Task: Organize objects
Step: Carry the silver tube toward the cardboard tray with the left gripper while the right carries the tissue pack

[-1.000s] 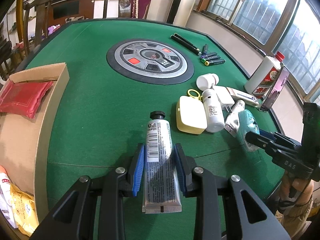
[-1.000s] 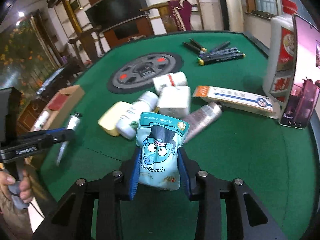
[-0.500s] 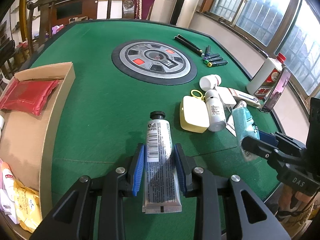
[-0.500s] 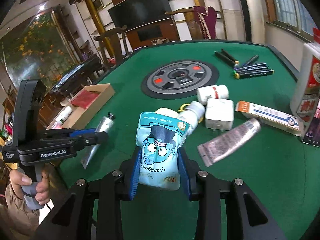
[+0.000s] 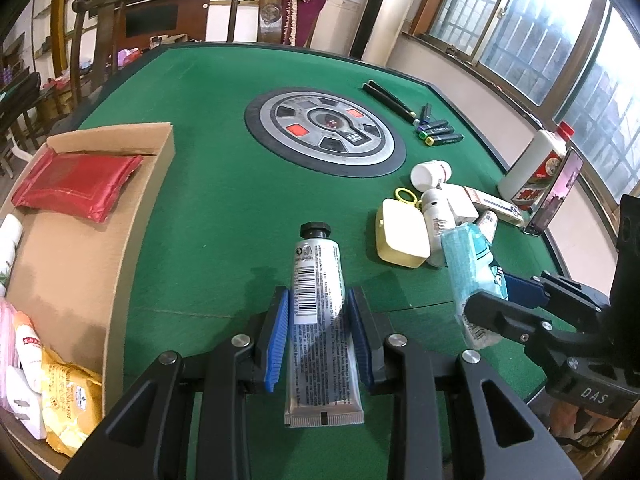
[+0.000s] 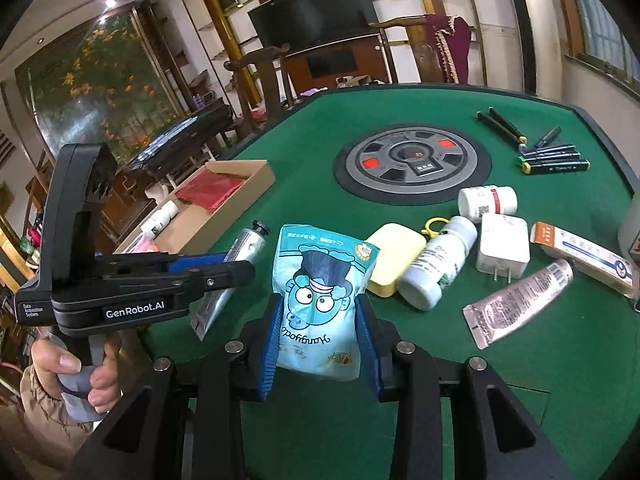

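Silver crimped tube (image 5: 322, 312) with black cap and barcode, pinched in the left gripper (image 5: 320, 336) above the green felt table (image 5: 208, 216) — right gripper (image 6: 319, 344) clamps a soft teal cartoon pouch (image 6: 320, 300)

Bare felt (image 5: 208, 216) beside box (image 5: 132, 216); clutter (image 5: 432, 216) right.

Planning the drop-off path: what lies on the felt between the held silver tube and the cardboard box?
Only bare green felt lies between the silver tube, clamped in the left tongs, and the cardboard box; the left wrist view shows it.
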{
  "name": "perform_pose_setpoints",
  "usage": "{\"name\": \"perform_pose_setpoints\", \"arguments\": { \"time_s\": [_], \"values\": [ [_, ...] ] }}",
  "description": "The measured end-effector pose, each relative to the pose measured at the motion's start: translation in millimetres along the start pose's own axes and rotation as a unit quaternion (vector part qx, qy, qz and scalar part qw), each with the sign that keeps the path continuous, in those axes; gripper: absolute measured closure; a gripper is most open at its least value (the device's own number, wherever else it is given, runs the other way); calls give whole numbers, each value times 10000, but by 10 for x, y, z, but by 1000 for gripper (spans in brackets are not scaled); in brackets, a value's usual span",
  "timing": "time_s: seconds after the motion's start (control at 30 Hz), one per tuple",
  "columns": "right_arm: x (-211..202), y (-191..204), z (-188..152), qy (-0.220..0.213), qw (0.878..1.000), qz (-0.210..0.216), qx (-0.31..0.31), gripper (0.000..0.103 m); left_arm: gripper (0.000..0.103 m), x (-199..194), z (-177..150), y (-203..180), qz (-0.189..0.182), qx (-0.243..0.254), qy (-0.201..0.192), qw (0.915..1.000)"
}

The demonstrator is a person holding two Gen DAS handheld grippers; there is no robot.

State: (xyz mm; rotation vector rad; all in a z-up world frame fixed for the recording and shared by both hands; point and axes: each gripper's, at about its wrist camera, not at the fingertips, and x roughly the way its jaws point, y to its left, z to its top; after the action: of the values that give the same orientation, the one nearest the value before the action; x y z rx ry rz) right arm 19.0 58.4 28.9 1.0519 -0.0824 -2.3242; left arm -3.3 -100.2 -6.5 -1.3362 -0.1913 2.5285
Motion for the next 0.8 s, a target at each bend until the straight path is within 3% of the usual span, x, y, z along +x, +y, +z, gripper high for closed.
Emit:
{"name": "perform_pose_setpoints", "arguments": {
  "time_s": [0.8],
  "values": [
    [90, 179, 89, 28, 9996, 106, -250, 65, 74, -148, 39, 64, 155, -9, -155, 9998]
  ]
}}
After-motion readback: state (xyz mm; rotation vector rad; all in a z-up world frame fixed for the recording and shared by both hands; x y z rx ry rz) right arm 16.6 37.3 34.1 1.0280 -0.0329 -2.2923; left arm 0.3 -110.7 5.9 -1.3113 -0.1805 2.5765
